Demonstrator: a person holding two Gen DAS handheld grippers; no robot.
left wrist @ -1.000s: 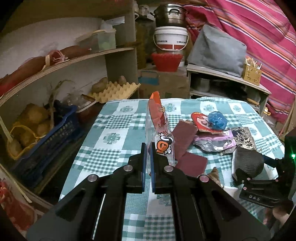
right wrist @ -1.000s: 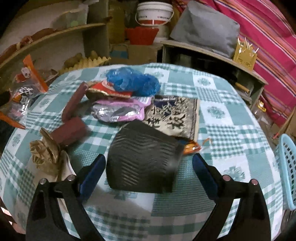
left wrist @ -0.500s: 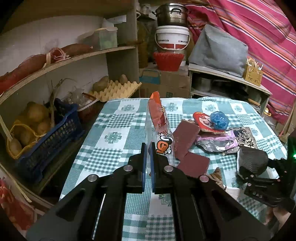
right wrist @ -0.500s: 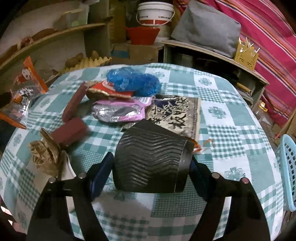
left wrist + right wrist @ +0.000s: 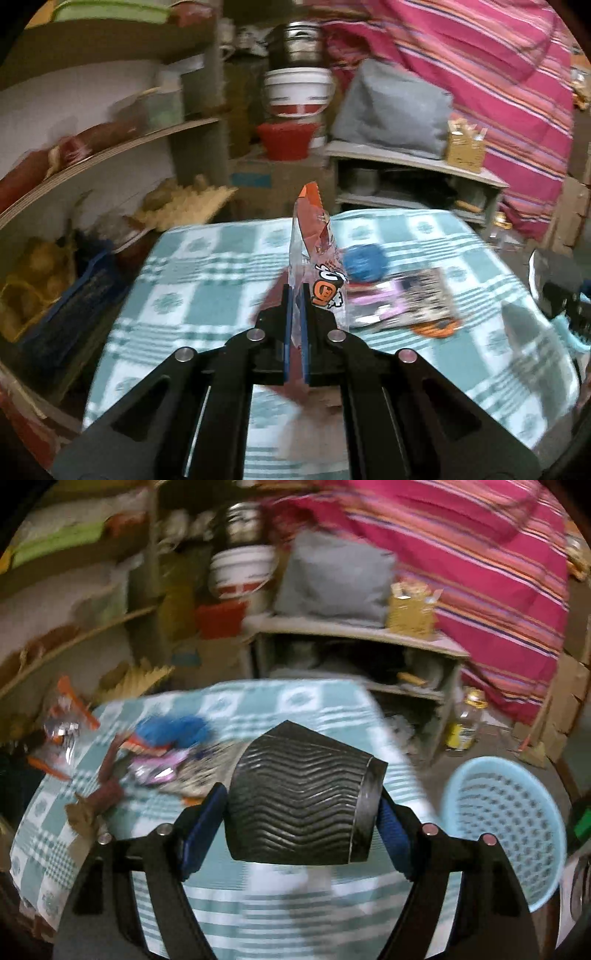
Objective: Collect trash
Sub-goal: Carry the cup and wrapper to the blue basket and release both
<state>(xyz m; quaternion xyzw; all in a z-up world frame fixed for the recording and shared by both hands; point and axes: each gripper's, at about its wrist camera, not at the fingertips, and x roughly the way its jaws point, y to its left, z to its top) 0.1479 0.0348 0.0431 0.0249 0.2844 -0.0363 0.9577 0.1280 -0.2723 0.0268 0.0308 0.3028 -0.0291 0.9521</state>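
Note:
My left gripper [image 5: 295, 291] is shut on an orange and clear snack wrapper [image 5: 317, 236], which stands upright above the checked table [image 5: 207, 266]. In the right wrist view my right gripper [image 5: 299, 823] is shut on a black ribbed cup [image 5: 299, 797], lying sideways between the blue pads and lifted clear of the table [image 5: 295, 701]. Loose trash lies on the cloth: a blue crumpled bag [image 5: 364, 262], a pink foil wrapper [image 5: 376, 306], a dark patterned packet [image 5: 428, 295] and an orange scrap [image 5: 436, 326]. Both views are blurred.
A light blue perforated basket [image 5: 506, 819] stands low on the right, beyond the table's edge. Shelves with a blue crate [image 5: 74, 295] line the left. A low cabinet [image 5: 351, 635], a white bucket [image 5: 299, 92] and a striped pink cloth [image 5: 480, 74] stand behind the table.
The right gripper closed on the black cup, lifted it off the table and swung right, bringing the blue basket into fuller view. The left gripper moved with the wrapper still in it.

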